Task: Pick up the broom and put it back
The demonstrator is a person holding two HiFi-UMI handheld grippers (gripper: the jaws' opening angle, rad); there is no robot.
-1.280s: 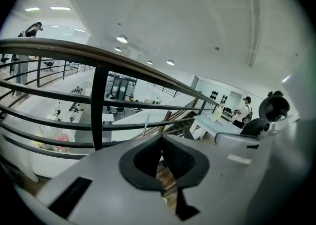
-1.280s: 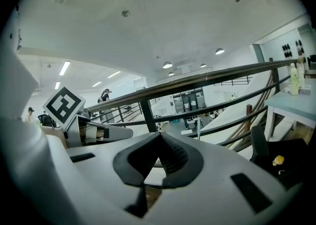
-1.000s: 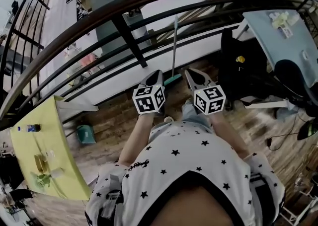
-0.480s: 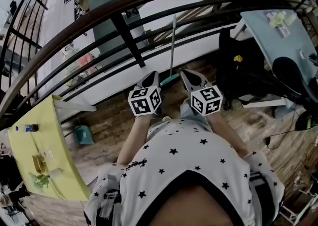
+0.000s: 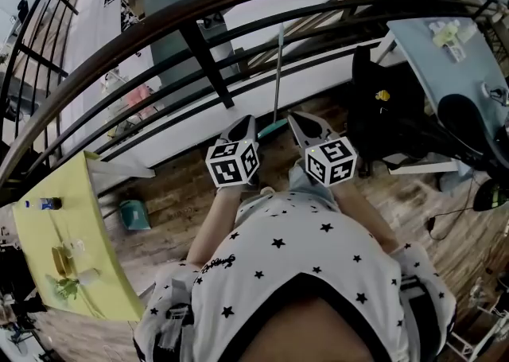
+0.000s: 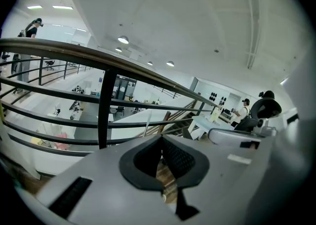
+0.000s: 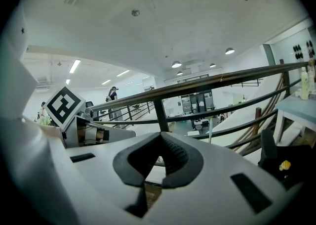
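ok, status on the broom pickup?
Left hand-held gripper and right hand-held gripper both shut, empty. Broom leaning upright on railing just ahead, untouched. Nothing visible in the way.

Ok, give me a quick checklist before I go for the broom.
1. Broom in sight: ok, it stands upright at the railing, straight ahead between the grippers.
2. Left gripper free: ok, shut with nothing in it.
3. Right gripper free: ok, shut with nothing in it.
4. Jaws open for the handle: not ok, both pairs are closed.
5. Gripper at the handle: not ok, both are short of it.
6. Broom resting steadily: cannot tell.
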